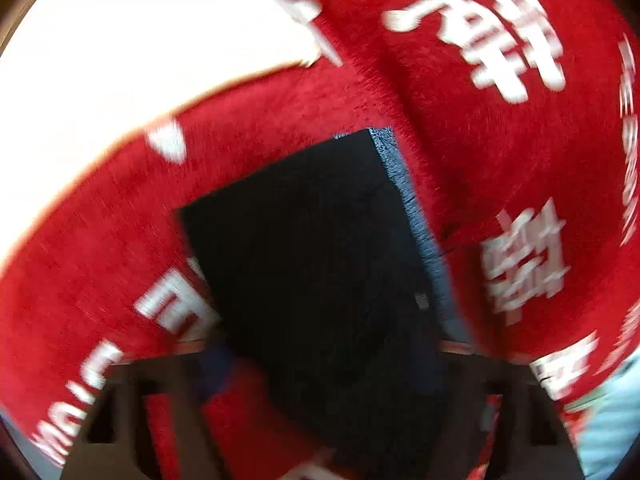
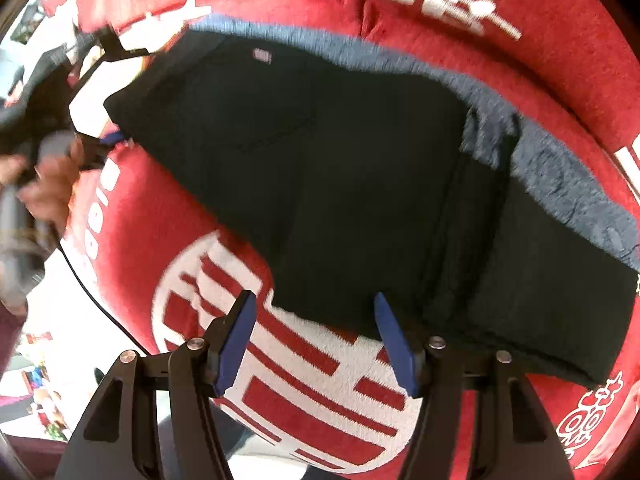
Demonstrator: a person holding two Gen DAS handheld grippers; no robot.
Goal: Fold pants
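Folding looks close to done: the dark pants [image 2: 340,184] lie in a compact stack on the red cloth [image 2: 540,92] with white lettering that covers the counter. The right gripper [image 2: 314,320] hangs just above the near edge, its blue fingers [image 2: 240,332] spread wide and holding nothing. In the left wrist view the left gripper [image 1: 320,380] is low against the pants and blurred, so I cannot tell whether it grips them. A good finish would square the layered edges and press the stack flat without dragging the cloth.
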